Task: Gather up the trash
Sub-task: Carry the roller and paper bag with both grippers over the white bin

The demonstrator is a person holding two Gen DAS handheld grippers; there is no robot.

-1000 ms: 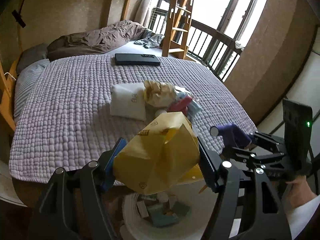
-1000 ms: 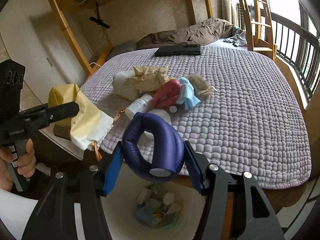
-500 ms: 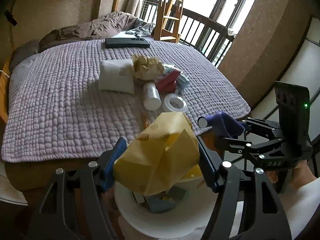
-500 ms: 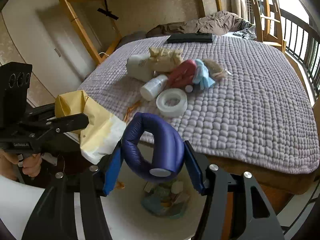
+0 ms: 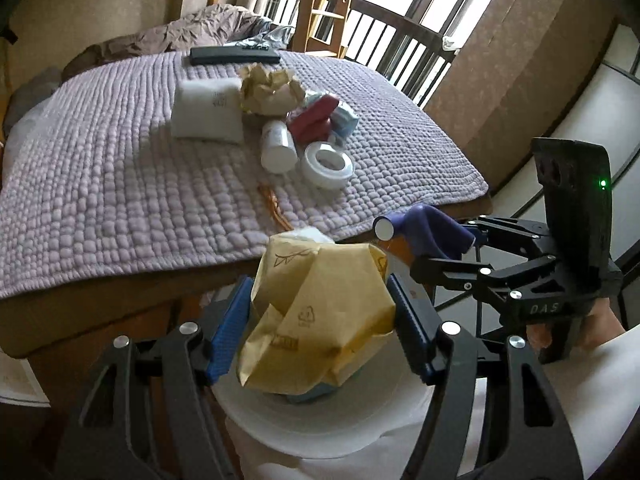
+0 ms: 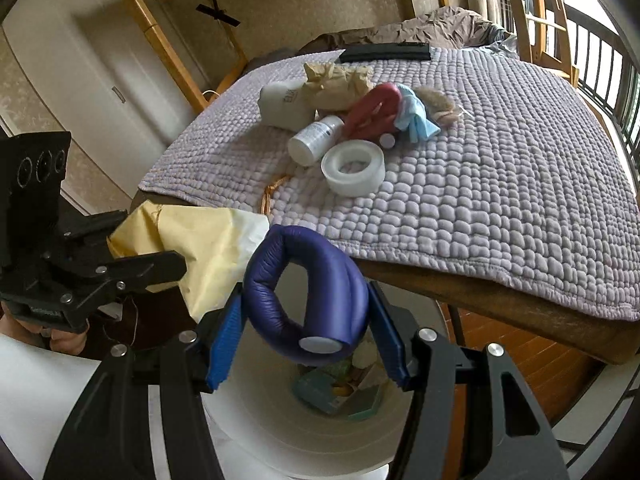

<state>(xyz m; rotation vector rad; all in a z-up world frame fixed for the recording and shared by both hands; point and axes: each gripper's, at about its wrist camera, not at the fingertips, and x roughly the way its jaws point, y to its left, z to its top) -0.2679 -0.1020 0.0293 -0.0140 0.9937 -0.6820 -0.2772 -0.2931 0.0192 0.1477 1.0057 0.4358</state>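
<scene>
crumpled yellow paper bag clamped between blue pads of left gripper, jaws closing on it, hanging right over white bin. printed on bag: a recycling-type triangle mark, an outline logo near the top, and a dark strip of lettering too small to read. purple foam loop with white end cap pinched in right gripper, pads pressing both sides at a middling width, also above white bin. inside bin: teal carton and pale scraps, print unreadable. "das" in raised letters on body of right gripper as seen from left wrist view.

beyond bin, edge of bed under lilac quilted cover. near that edge, clear tape roll lying flat, touching white bottle on its side with a grey label, text illegible. behind them red foam loop, light blue cloth, crumpled brown paper and white pouch with a faint mark, not legible. thin orange string trailing toward quilt edge. black flat case farther back, brown duvet beyond. wooden ladder and dark railing by window. person's hand and white sleeve behind right gripper.
</scene>
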